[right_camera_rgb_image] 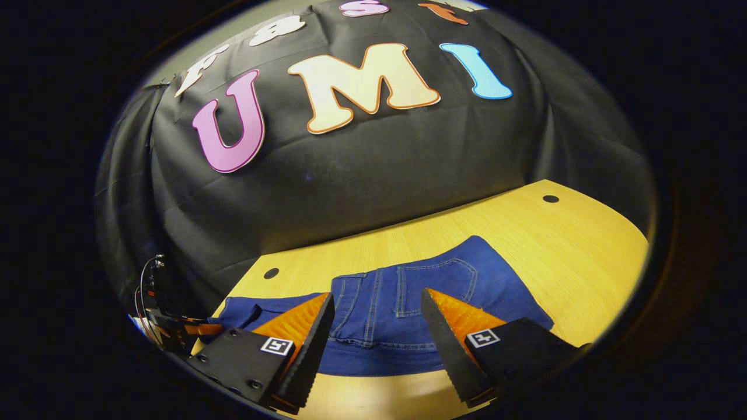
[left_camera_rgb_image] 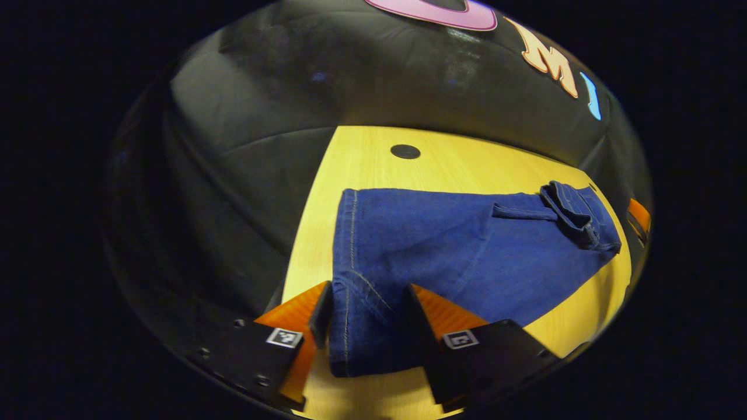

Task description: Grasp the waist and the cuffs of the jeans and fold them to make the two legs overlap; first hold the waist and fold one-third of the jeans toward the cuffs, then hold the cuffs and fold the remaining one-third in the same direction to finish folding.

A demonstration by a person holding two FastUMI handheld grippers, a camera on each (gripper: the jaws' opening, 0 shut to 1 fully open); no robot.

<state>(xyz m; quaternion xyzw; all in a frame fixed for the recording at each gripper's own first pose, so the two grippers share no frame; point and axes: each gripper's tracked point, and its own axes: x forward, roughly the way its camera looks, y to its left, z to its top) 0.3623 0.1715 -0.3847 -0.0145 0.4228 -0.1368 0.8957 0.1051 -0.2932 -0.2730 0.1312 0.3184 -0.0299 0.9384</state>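
Blue jeans point(left_camera_rgb_image: 443, 245) lie flat on the yellow table point(left_camera_rgb_image: 443, 166), legs laid one over the other. In the left gripper view the stitched cuff end point(left_camera_rgb_image: 356, 326) sits between the spread fingers of my left gripper point(left_camera_rgb_image: 367, 289), which is open. At the far right the waist point(left_camera_rgb_image: 575, 216) is bunched into a small fold. In the right gripper view the waist with a back pocket point(right_camera_rgb_image: 435, 286) of the jeans point(right_camera_rgb_image: 379, 326) lies between the fingers of my right gripper point(right_camera_rgb_image: 376, 294), also open. Whether either gripper touches the cloth I cannot tell.
Black cloth walls the booth behind the table point(right_camera_rgb_image: 554, 245). Round dark holes mark the tabletop point(left_camera_rgb_image: 405, 151) point(right_camera_rgb_image: 271, 273) point(right_camera_rgb_image: 550, 199). The other gripper shows at the right edge point(left_camera_rgb_image: 639, 216) of the left gripper view and at the lower left point(right_camera_rgb_image: 169, 326) of the right one.
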